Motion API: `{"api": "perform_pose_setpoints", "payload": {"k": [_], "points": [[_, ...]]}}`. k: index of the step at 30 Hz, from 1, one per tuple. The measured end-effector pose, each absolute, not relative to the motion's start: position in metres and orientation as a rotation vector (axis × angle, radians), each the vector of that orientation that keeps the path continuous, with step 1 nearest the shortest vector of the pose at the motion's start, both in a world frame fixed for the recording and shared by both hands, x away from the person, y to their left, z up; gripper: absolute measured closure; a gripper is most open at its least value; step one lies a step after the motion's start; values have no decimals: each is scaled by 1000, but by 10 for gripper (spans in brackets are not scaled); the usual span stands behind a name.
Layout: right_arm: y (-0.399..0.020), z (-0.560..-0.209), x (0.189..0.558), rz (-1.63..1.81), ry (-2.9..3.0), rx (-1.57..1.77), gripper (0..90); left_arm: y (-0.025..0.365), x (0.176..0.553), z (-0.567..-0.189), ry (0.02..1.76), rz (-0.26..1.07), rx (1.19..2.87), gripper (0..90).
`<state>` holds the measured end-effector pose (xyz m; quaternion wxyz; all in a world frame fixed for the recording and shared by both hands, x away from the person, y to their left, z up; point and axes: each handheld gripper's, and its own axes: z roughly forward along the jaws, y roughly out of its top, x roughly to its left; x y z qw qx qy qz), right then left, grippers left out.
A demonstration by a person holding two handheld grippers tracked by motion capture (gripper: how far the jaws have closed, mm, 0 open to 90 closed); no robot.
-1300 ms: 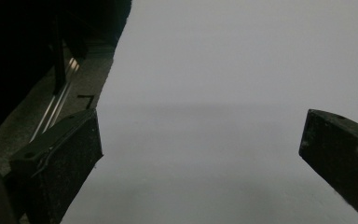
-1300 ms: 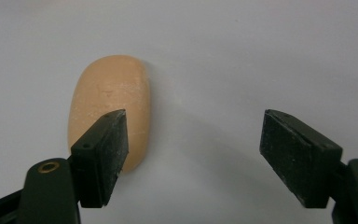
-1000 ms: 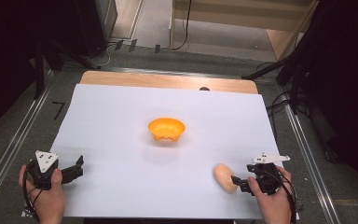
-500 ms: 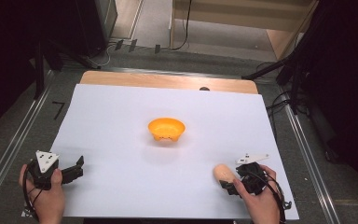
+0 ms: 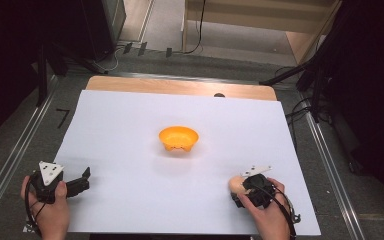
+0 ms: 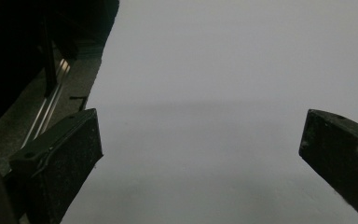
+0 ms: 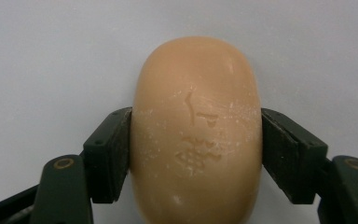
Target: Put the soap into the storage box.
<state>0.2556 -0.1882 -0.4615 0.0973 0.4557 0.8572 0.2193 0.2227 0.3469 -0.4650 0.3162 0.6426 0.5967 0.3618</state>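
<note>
A tan oval lump, smooth like a bar of soap [image 7: 196, 93], lies on the white sheet near the table's front right [image 5: 236, 184]. My right gripper [image 7: 196, 149] has a black pad against each of its sides and the jaws are closing on it; from above, that gripper [image 5: 244, 194] sits in the person's hand just behind the lump. An orange bowl [image 5: 179, 137] stands at the middle of the sheet. At the front left my left gripper [image 5: 82, 181] rests on the sheet, jaws wide apart [image 6: 200, 154] with bare white sheet between them.
The white sheet [image 5: 130, 115] covers most of a wooden table, whose bare strip [image 5: 180, 86] shows at the far edge. Metal rails [image 5: 10, 160] run along both sides. Cables and dark stands [image 5: 320, 85] crowd the floor beyond the table.
My right gripper moved left and toward the front edge, came over the tan lump and drew its jaws in onto its sides. The left gripper stayed where it was.
</note>
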Motion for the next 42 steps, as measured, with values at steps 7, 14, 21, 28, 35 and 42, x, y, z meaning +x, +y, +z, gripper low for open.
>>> {"api": "perform_pose_setpoints", "payload": {"k": [7,14,21,28,35,42], "points": [[-188,-461,259,628,2558,1363,326,347,223,-465,1569,949,1691,0],[-186,-459,262,592,2583,1370,326,348,222,-465,1567,942,1684,0],[-187,-459,263,603,2582,1374,330,348,222,-465,1568,942,1691,0],[-185,-457,265,561,2626,1327,331,349,223,-465,1572,935,1687,0],[-187,-455,267,636,2657,1248,333,349,223,-465,1573,925,1694,0],[-185,-441,278,662,2685,1159,333,349,223,-465,1569,930,1689,0]]}}
